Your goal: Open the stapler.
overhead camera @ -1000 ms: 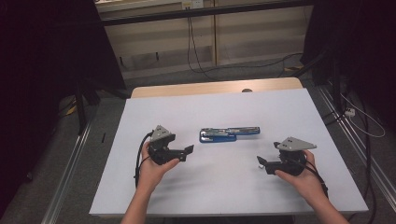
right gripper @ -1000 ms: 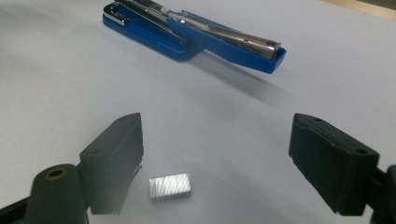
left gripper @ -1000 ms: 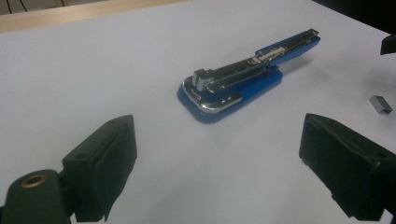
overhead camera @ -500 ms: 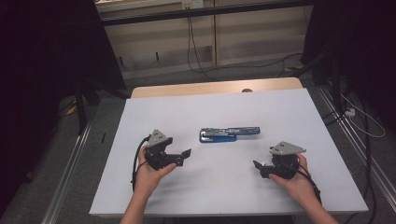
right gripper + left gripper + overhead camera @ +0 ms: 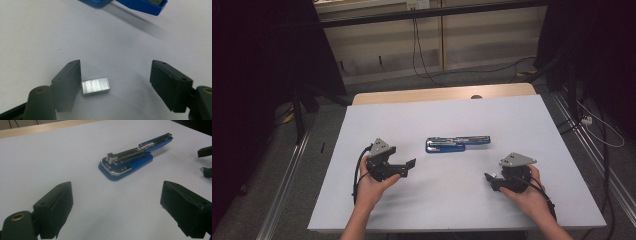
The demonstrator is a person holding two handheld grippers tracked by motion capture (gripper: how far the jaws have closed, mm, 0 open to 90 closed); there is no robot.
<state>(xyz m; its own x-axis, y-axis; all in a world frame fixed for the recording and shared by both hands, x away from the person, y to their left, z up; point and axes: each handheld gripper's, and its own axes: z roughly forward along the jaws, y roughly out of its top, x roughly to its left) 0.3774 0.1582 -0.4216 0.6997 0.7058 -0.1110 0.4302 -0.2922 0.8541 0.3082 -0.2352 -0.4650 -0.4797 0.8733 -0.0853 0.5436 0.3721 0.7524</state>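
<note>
A blue stapler (image 5: 457,144) lies swung open on the white table (image 5: 512,120), also in the left gripper view (image 5: 127,161) and at the top of the right gripper view (image 5: 140,5). My left gripper (image 5: 408,168) rests left of it, open and empty (image 5: 116,202). My right gripper (image 5: 490,182) sits low at the right. Its jaws have just been closing and stand open (image 5: 116,75) around a small silver strip of staples (image 5: 96,86) lying flat on the table. The strip lies against the left pad, far from the right pad.
A wooden strip (image 5: 437,95) runs along the table's far edge. Metal rails (image 5: 287,175) flank the table, and cables (image 5: 592,125) lie on the floor to the right. The right gripper's jaw tips show at the edge of the left gripper view (image 5: 205,161).
My right gripper has shifted slightly left and toward the near edge. The left gripper and the stapler have stayed put.
</note>
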